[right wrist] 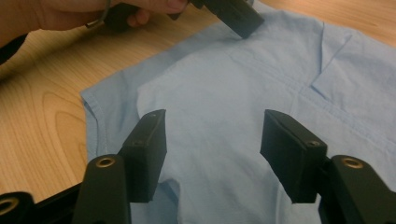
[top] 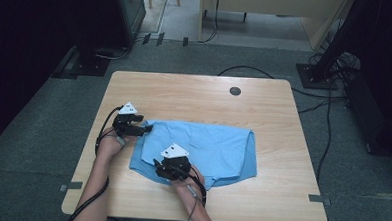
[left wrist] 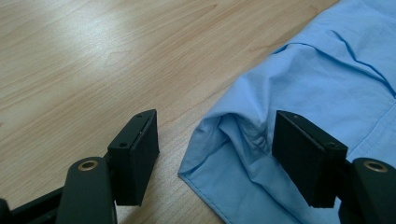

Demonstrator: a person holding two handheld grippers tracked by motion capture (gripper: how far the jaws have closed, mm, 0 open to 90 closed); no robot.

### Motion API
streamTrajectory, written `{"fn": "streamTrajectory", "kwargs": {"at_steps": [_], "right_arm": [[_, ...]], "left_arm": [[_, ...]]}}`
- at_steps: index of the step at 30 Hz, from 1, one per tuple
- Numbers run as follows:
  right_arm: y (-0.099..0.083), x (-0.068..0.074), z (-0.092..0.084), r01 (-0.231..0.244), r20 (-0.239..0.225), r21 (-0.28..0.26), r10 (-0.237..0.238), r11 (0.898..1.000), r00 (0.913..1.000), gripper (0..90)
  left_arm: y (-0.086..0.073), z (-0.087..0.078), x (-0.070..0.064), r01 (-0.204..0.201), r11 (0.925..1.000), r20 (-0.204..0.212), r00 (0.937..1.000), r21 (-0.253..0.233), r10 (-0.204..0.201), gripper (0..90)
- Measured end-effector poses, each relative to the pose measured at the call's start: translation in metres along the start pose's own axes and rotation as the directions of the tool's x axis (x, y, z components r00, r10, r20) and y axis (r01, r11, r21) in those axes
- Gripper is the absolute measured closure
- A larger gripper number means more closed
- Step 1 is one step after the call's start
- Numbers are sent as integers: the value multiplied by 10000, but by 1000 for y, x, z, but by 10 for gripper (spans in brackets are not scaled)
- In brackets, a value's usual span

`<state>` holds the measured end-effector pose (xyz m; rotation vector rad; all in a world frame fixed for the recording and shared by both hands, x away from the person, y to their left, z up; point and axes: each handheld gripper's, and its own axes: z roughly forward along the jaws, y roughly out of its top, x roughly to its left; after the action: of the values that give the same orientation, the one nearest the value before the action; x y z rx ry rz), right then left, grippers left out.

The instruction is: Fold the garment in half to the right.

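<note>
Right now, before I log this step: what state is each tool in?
Left tool: open, jaws either side of the light blue cotton shirt's corner, not gripping.
Right tool: open above the shirt, holding nothing.

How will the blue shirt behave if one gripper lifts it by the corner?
The shirt will probably drape and sag: it lies flat on the table with soft creases, and its corner is already bunched between the left gripper's open jaws. It looks thin, so likely light. Lifted at one point, its folded layers may fall open.
</note>
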<state>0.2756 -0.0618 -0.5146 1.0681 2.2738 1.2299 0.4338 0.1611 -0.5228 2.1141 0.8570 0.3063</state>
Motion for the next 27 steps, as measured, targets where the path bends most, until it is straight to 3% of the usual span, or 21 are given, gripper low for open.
{"fn": "streamTrajectory", "kwargs": {"at_steps": [3,9,18,27], "right_arm": [[0,1,2,288,55,0,-288,9996,9996,423],[1,2,7,-34,-255,187,39,9998,9997,395],[4,13,15,417,-470,335,-401,9986,9981,397],[6,21,22,476,-642,476,-445,9977,9969,385]], "left_arm": [[0,0,0,-33,10000,-28,10000,21,33,317],[0,0,-1,-54,10000,-40,10000,28,54,317],[0,0,0,9,10000,-10,10000,4,-9,316],[0,0,0,41,10000,17,10000,-12,-41,316]]}}
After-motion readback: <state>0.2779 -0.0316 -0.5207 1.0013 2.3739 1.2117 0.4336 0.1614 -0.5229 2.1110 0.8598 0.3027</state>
